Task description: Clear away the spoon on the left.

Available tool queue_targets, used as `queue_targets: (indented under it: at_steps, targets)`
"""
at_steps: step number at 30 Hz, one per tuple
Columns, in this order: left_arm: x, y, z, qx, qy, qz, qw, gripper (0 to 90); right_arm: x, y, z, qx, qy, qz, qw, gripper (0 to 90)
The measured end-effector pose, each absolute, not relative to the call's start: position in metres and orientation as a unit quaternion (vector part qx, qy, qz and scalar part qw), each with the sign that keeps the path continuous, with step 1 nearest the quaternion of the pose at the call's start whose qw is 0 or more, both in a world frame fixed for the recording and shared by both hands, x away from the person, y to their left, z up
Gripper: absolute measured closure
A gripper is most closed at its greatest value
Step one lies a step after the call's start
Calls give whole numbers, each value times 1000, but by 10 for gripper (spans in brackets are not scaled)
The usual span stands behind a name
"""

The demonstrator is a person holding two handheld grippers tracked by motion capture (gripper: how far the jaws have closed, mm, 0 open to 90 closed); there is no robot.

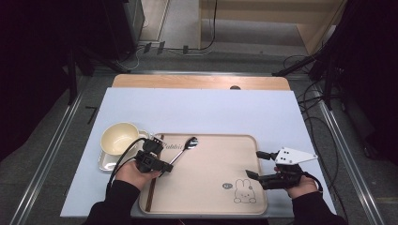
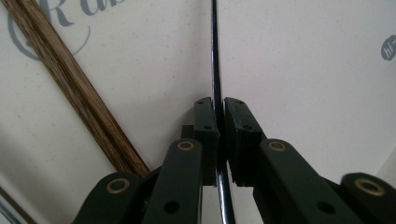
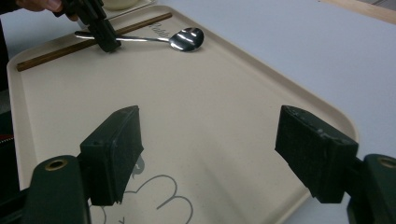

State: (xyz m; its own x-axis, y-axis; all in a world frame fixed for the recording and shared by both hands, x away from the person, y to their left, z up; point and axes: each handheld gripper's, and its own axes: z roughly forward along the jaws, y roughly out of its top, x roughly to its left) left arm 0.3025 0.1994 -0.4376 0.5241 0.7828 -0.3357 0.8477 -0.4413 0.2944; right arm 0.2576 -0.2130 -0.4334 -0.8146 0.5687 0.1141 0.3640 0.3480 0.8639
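A steel spoon [image 1: 190, 142] lies on the beige tray [image 1: 211, 136], its bowl toward the far side. My left gripper [image 1: 166, 168] stands over the handle. In the left gripper view the handle [image 2: 215, 51] runs edge-on between the pads of the left gripper [image 2: 221, 105]; the jaws are nearly closed, with a thin gap on the right side. The right gripper view shows the spoon [image 3: 187, 38] and the left gripper [image 3: 108, 44] far off. My right gripper [image 1: 253, 164] hovers open over the tray's right edge, nothing between its fingers [image 3: 114, 154].
A pair of brown chopsticks [image 1: 151, 192] lies along the tray's left side, also close beside the spoon handle [image 2: 70, 79]. A cream cup [image 1: 117, 137] on a square saucer [image 1: 106, 162] stands left of the tray. A rabbit drawing [image 1: 245, 192] marks the tray's near right corner.
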Motion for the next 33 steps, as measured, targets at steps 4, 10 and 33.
queue_targets:
  at_steps: [4,10,33]
  targets:
    - [300,200,-438,843,483,-83,220,815,258,-213,-434,286,815,494,103,229]
    - [298,199,-438,845,478,-88,223,765,259,-213,-435,289,814,494,100,229]
    - [313,195,-422,855,426,-70,288,338,261,-214,-436,295,814,490,102,229]
